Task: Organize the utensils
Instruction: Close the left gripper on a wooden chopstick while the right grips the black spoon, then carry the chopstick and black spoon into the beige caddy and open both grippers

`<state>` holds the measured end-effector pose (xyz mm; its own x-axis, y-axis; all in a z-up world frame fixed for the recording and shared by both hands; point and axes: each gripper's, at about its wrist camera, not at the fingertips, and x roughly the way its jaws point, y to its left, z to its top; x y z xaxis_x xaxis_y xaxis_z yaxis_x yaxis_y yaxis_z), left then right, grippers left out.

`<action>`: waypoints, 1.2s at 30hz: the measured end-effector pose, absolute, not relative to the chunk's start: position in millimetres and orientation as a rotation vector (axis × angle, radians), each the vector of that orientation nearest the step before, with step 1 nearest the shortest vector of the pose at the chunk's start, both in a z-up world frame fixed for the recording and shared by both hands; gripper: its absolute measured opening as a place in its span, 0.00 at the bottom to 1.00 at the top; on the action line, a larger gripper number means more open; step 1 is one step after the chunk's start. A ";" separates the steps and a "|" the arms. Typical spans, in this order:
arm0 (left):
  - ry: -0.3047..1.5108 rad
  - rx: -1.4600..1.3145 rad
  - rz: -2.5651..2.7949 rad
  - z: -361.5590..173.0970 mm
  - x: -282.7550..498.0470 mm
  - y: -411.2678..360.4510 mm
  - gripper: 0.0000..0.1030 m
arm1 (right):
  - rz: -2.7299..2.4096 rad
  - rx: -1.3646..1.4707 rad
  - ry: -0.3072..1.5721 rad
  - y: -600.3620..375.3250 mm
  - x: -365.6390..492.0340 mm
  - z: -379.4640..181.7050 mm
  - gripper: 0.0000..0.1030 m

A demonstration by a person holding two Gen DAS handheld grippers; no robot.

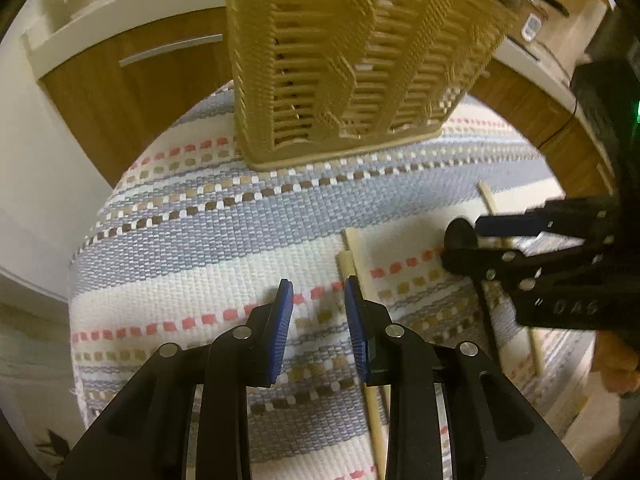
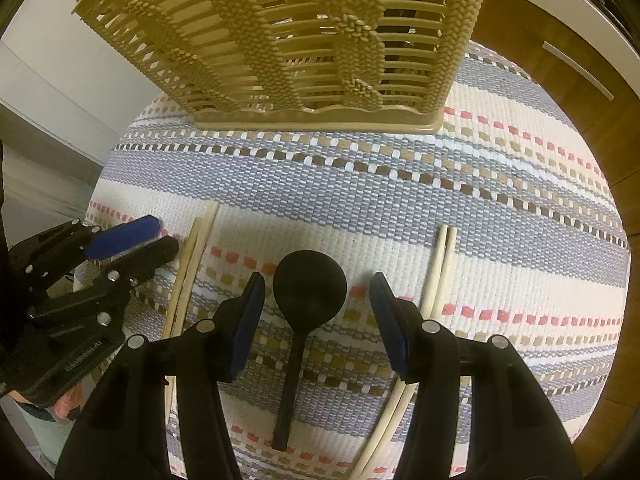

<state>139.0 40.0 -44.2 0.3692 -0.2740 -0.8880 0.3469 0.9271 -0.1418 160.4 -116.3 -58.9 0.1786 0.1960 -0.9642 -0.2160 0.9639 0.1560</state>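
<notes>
A tan woven plastic basket (image 1: pixel 352 60) stands upright at the far side of a striped mat (image 1: pixel 224 240); it also shows in the right wrist view (image 2: pixel 312 40). A black spoon (image 2: pixel 308 292) lies flat on the mat between the open fingers of my right gripper (image 2: pixel 316 292), bowl pointing at the basket. One pair of wooden chopsticks (image 2: pixel 192 264) lies left of the spoon, another pair (image 2: pixel 438 272) lies right of it. My left gripper (image 1: pixel 318 300) is open and empty above the mat, its right finger over the left pair (image 1: pixel 352 256).
Wooden cabinet fronts with metal handles (image 1: pixel 168 50) stand behind the mat. A white wall and floor (image 1: pixel 36 200) lie to the left. The mat's edge (image 2: pixel 592 412) curves off on the right.
</notes>
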 end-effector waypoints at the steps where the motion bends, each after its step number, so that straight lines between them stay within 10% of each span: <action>1: 1.122 0.086 -0.400 -46.2 137.8 36.8 0.24 | 0.292 -0.017 1.360 -116.9 160.7 -58.5 0.50; 20: 1.132 0.317 -0.402 -49.6 132.0 -20.2 0.28 | 0.291 -0.121 1.353 -115.8 146.9 -55.1 0.48; 27: 1.126 0.390 -0.404 -51.4 129.4 -44.3 0.07 | 0.245 -0.172 1.346 -106.1 149.1 -56.7 0.37; 36: 1.008 0.279 -0.395 -33.7 115.9 -30.8 0.04 | 0.301 -0.168 1.267 -102.2 137.6 -46.0 0.33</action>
<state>115.9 -30.8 -33.7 0.4724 -0.1908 -0.8605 0.4441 0.8948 0.0454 137.6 -102.2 -46.0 0.2674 0.1302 -0.9548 -0.3139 0.9486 0.0414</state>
